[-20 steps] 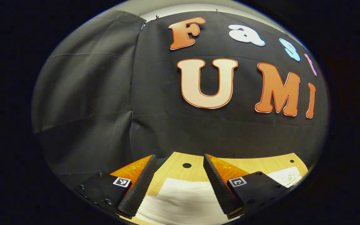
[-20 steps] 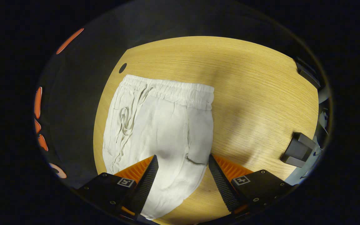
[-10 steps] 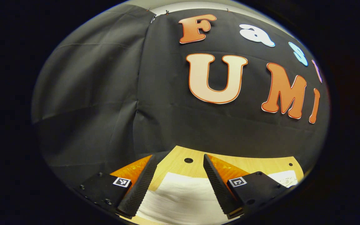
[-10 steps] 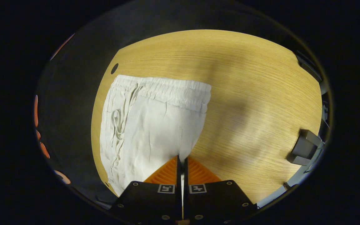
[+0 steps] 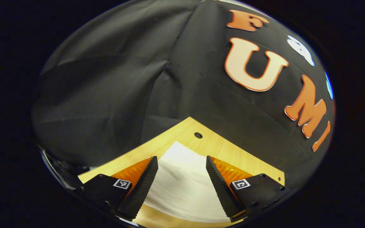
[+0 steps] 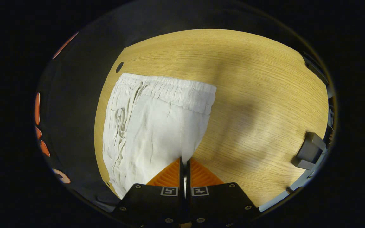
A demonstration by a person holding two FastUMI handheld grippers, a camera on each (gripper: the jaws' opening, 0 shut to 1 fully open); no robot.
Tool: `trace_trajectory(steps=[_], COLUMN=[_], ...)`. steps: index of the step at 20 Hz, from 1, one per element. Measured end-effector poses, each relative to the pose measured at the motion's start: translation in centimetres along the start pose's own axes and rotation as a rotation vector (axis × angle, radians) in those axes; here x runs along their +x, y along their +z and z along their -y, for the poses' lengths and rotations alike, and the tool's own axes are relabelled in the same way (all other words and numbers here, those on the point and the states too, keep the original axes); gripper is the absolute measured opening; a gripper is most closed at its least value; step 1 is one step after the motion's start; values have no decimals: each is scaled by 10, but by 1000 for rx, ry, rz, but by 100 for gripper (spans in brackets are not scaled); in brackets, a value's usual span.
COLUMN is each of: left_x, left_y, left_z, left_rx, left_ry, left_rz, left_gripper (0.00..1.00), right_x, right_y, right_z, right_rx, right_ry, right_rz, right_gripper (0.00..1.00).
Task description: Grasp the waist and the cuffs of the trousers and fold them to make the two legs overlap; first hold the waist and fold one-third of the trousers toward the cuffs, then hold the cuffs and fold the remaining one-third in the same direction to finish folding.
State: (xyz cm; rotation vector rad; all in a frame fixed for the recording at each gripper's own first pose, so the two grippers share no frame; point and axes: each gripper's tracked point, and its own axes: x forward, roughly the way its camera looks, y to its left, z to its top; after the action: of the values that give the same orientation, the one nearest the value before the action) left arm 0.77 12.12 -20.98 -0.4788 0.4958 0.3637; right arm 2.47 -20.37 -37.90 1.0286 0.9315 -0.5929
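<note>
White trousers (image 6: 157, 126) lie flat on the wooden table (image 6: 252, 95) in the right gripper view, their elastic waistband (image 6: 169, 90) at the far end with a drawstring on the left. My right gripper (image 6: 184, 161) is shut on the near edge of the fabric, which is pinched between its fingers. In the left gripper view a corner of the white trousers (image 5: 182, 183) lies on the table between the spread fingers of my left gripper (image 5: 182, 164), which is open and hovers just above the cloth.
A round hole (image 6: 119, 66) marks the table's far left corner near the waistband, also seen as a hole (image 5: 198, 135) beyond the cloth corner. A dark block-shaped fixture (image 6: 309, 151) sits at the table's right edge. Black cloth walls close the table's sides.
My right gripper closed on the trousers' near edge and holds it. The left gripper has swung and tilted, now facing a corner of the cloth and table; it stays open.
</note>
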Motion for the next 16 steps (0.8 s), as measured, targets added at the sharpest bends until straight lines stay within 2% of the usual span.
trace_trajectory(steps=[3, 6, 10, 12, 16], left_x=[13, 10, 10, 13, 8], left_y=[-30, -47, -59, -64, -62], left_z=[-38, -60, -57, -52, -56], left_rx=[-209, -333, -490, -538, -570], left_ry=[79, 173, 185, 185, 223], left_rz=[-129, -253, -344, -374, -409], left_gripper=[99, 100, 100, 100, 100], right_x=[0, 1, 1, 0, 1], right_y=[-1, -1, -2, -2, -2], right_z=[0, 0, 0, 0, 1], right_rx=[0, 0, -3, -2, 6], right_ry=[5, 7, 7, 7, 9], right_rz=[-11, -17, -25, -28, -34], right_gripper=[1, 1, 1, 1, 1])
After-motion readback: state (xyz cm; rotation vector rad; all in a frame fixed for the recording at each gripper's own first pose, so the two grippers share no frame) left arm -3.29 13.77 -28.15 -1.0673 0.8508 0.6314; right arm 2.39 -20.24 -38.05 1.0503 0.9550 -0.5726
